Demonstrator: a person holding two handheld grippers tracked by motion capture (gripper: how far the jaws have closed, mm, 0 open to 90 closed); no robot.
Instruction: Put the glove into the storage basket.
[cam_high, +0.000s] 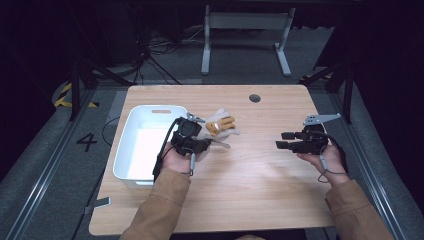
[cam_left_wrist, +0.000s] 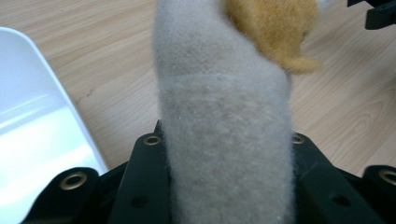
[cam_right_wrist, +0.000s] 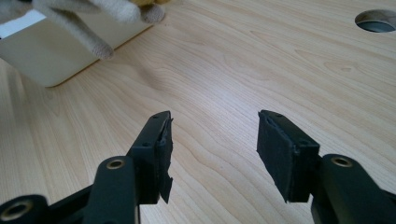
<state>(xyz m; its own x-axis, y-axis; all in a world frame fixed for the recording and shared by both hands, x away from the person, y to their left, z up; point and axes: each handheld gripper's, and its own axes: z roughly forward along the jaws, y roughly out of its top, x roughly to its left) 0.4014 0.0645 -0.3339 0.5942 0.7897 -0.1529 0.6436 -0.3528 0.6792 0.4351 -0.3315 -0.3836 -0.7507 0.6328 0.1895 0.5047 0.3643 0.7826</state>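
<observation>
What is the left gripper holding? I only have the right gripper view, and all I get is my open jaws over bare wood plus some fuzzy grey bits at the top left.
Observer: The left gripper is shut on a plush toy; a grey furry limb fills the gap between its jaws.
Operator: Is the toy all grey?
Observer: No, it has an orange-tan patch higher up.
Operator: Where is it relative to the white bin?
Observer: In the high view the toy sits just right of the white bin, beside it over the table, not inside it.
</observation>
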